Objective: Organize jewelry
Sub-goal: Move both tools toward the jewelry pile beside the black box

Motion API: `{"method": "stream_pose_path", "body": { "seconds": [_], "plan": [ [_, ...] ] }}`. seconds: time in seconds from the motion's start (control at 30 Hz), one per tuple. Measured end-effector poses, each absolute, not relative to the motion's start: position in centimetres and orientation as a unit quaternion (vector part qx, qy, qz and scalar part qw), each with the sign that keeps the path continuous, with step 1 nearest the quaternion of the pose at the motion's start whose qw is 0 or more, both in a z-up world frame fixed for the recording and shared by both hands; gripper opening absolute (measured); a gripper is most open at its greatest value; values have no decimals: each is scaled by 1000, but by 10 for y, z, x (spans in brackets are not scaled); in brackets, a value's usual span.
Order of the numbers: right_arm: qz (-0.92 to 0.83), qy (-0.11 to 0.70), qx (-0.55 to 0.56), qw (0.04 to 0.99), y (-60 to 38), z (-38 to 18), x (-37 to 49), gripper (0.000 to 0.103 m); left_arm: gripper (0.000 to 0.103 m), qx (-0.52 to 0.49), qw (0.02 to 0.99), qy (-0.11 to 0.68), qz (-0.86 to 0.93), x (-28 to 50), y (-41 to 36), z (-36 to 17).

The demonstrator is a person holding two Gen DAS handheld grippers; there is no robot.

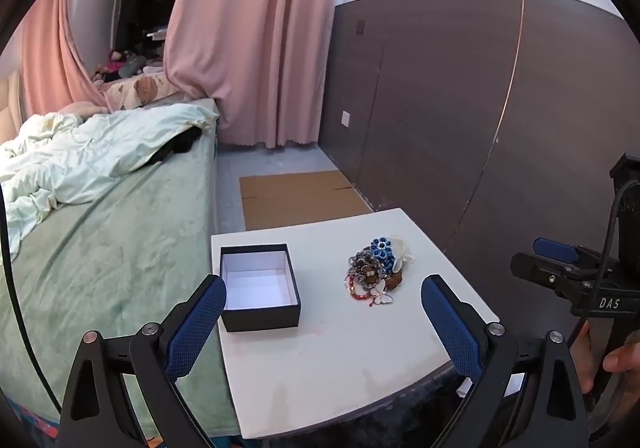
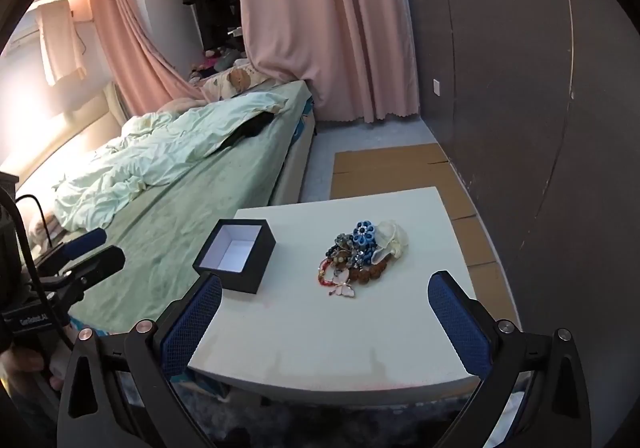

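Jaws of both grippers — left [image 1: 323,322], right [image 2: 325,322] — spread wide, holding nothing, hovering short of the table's [image 2: 320,352] near edge. Jewelry [image 2: 358,258] heaped mid-table, well apart from the open box [image 2: 236,256] to its left — box empty. Step judged: not begun; next, pinch one piece free of the tangle.

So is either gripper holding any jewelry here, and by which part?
Nothing is held. The left gripper and right gripper are both open and empty above the table; the jewelry pile lies untouched beside the empty box.
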State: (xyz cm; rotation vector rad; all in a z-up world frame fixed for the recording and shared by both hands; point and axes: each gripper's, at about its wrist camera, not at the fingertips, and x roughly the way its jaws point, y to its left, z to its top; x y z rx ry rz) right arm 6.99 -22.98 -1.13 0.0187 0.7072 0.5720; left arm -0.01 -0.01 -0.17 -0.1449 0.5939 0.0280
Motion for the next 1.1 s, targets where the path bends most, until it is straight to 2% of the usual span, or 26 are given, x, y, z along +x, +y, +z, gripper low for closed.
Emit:
{"method": "stream_pose_path", "body": {
  "seconds": [1.1],
  "plan": [
    [271,352,-2,896,-225,-18,68,103,98,-77,953,292,-7,-3,-2,0]
  ]
}}
